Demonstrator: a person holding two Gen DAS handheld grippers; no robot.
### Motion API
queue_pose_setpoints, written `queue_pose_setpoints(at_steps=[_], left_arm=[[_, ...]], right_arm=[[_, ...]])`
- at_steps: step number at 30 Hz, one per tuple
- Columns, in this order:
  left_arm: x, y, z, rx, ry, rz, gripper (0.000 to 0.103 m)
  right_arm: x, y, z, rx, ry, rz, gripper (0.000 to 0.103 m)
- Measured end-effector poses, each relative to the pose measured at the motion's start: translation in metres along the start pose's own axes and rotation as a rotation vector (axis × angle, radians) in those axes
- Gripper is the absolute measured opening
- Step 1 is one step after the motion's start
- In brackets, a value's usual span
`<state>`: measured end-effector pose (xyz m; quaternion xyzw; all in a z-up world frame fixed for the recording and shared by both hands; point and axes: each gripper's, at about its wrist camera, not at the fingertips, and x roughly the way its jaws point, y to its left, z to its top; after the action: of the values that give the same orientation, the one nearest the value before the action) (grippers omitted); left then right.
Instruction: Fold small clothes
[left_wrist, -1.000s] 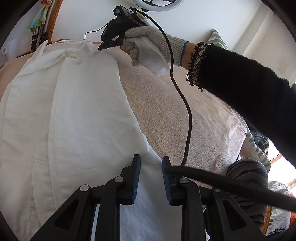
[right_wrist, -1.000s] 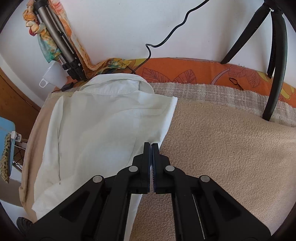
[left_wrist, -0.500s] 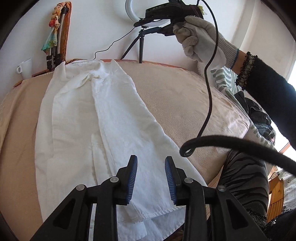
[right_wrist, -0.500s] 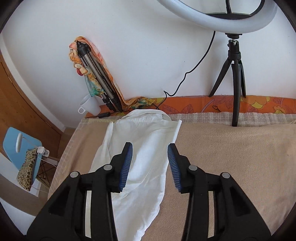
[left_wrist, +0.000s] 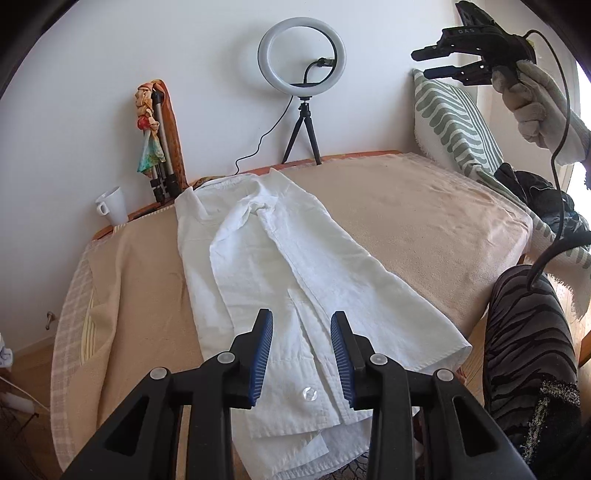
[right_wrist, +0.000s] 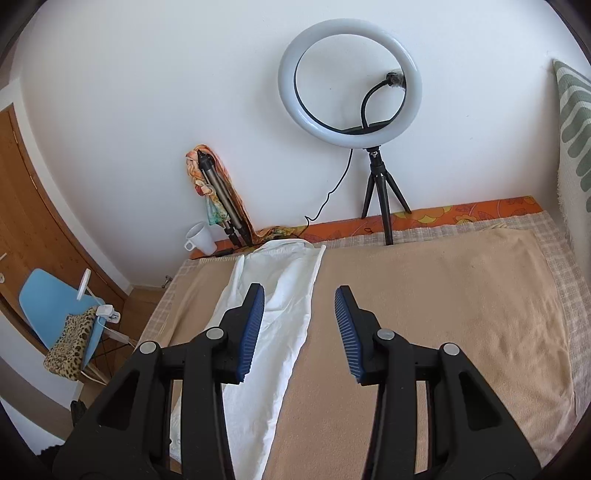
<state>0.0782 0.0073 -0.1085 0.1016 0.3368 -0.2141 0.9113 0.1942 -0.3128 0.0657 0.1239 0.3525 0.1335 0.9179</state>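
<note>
White shirt (left_wrist: 295, 280) lengthwise on blanket (left_wrist: 424, 206), collar toward wall

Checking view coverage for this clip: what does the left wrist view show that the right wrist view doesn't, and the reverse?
Only the left wrist view shows the gloved hand raising the right gripper, jaws opening with nothing between them, the shirt's button and the dark clothes pile. Only the right wrist view shows the blue chair with the leopard-print cloth and the wooden door. Both show the white shirt on the beige blanket, ring light, mug and striped pillow.
</note>
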Motion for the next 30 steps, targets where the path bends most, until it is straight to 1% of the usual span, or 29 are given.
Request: queue_pose_setpoints(at_steps=[1,2,3,6,8,11,14,15,16,20,22,25,27,29,30], left_arm=[[-0.001,0.002,-0.001,0.008,-0.004,0.021,0.033],[-0.001,0.004,-0.003,0.013,-0.004,0.043,0.033],[-0.001,0.008,-0.005,0.014,-0.002,0.063,0.033],[0.002,0.017,-0.011,0.015,0.012,0.119,0.033],[0.003,0.021,-0.015,0.023,0.019,0.151,0.033],[0.003,0.025,-0.019,0.039,0.024,0.184,0.033],[0.003,0.031,-0.023,0.036,0.035,0.201,0.034],[0.003,0.036,-0.025,0.02,0.042,0.194,0.034],[0.005,0.043,-0.027,-0.016,0.057,0.172,0.034],[0.013,0.083,-0.044,-0.263,0.132,0.028,0.034],[0.016,0.096,-0.053,-0.355,0.16,-0.012,0.034],[0.017,0.107,-0.061,-0.437,0.174,-0.052,0.034],[0.022,0.109,-0.065,-0.484,0.205,-0.108,0.034],[0.027,0.104,-0.07,-0.494,0.235,-0.136,0.034],[0.03,0.101,-0.072,-0.49,0.252,-0.148,0.033]], right_arm=[[-0.01,-0.001,-0.011,0.003,0.002,0.001,0.051],[-0.019,-0.002,-0.02,0.007,0.005,0.002,0.058],[-0.026,-0.003,-0.03,0.011,0.007,0.002,0.06],[-0.043,-0.008,-0.061,0.042,0.023,0.006,0.06],[-0.046,-0.012,-0.082,0.082,0.048,0.024,0.06],[-0.042,-0.007,-0.113,0.094,0.094,0.042,0.06],[-0.03,0.008,-0.144,0.071,0.152,0.06,0.06],[-0.024,0.013,-0.156,0.068,0.18,0.05,0.06],[-0.014,0.017,-0.168,0.072,0.215,0.041,0.06],[0.031,0.03,-0.217,0.074,0.35,0.04,0.06],[0.056,0.029,-0.238,0.102,0.419,0.05,0.06],[0.086,0.026,-0.258,0.135,0.484,0.069,0.06],[0.099,0.025,-0.266,0.151,0.501,0.103,0.06],[0.109,0.025,-0.272,0.169,0.523,0.123,0.06],[0.11,0.026,-0.272,0.154,0.516,0.128,0.06]])
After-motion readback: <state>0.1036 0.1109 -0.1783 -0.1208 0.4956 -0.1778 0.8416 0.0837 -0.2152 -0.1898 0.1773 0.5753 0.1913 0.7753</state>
